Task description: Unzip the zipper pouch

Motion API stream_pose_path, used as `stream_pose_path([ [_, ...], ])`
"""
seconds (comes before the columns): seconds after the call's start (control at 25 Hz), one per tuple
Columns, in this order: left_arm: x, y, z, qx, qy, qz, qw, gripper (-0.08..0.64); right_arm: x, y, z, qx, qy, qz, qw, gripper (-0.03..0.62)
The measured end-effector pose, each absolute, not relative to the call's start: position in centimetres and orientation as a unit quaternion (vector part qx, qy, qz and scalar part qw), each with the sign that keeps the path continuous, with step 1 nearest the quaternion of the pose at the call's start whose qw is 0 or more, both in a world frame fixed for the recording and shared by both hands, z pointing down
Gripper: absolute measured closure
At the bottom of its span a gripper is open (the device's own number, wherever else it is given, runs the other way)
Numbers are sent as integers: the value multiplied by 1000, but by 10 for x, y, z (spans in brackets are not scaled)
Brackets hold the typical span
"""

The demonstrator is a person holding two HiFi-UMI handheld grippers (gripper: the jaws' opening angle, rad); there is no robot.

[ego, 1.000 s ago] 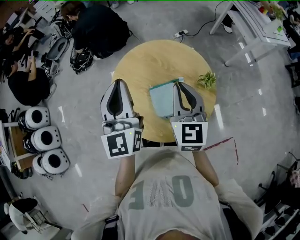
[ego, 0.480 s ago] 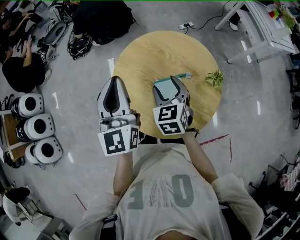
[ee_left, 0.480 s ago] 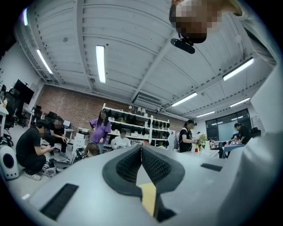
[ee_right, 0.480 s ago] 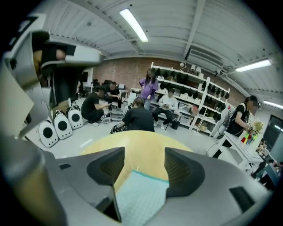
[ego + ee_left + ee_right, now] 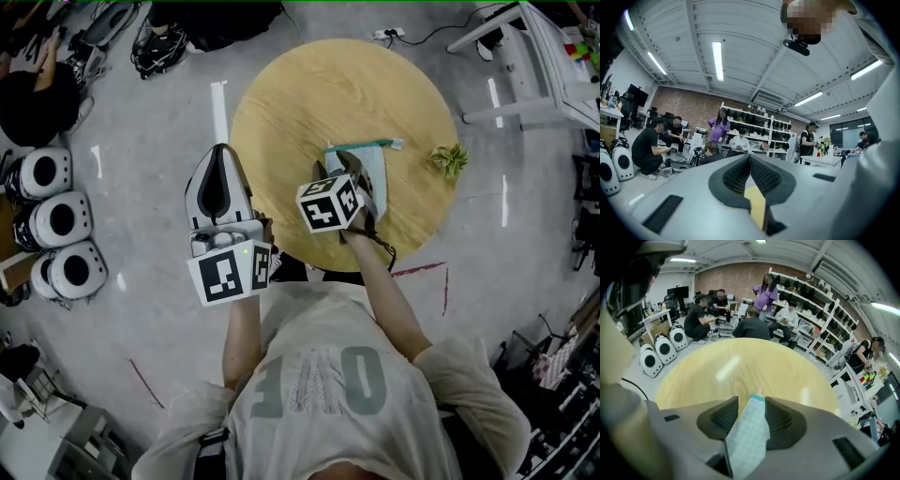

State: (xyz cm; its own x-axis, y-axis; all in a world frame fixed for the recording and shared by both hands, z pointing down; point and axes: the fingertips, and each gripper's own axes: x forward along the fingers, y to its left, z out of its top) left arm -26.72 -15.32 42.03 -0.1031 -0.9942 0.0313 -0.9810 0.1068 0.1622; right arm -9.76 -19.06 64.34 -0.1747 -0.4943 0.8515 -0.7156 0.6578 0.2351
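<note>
Lower than before, the right gripper (image 5: 345, 161) stands over the zipper pouch (image 5: 373, 169) on the tabletop (image 5: 309, 94) in the head view; the left gripper view shows the left gripper (image 5: 750, 161) closed and empty, the right gripper view shows jaws apart, just closing, with the pouch between them.

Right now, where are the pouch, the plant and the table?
pouch (image 5: 374, 162): head view, bare right side beside the gripper.
plant (image 5: 450, 157): head view, its leaves.
table (image 5: 309, 94): head view, bare top, far left part.
</note>
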Motion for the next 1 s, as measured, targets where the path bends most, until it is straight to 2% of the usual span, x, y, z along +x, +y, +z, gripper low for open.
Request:
stream_pose_path([
  [0.32,-281,-155,431,657,-748,-55,79,532,-95,-192,668,401,-730,139,536,439],
  [0.4,-283,-154,432,656,-748,-57,81,532,-94,-193,667,411,-723,133,538,521],
  [0.56,-283,-158,430,661,-743,-63,78,532,-90,-199,660,426,-721,126,532,544],
  [0.76,-277,-162,418,670,-736,-70,69,532,-87,-214,627,449,-731,119,500,554],
  [1.0,-257,-170,388,689,-719,-83,44,532,-76,-240,560,493,-759,108,413,557],
])
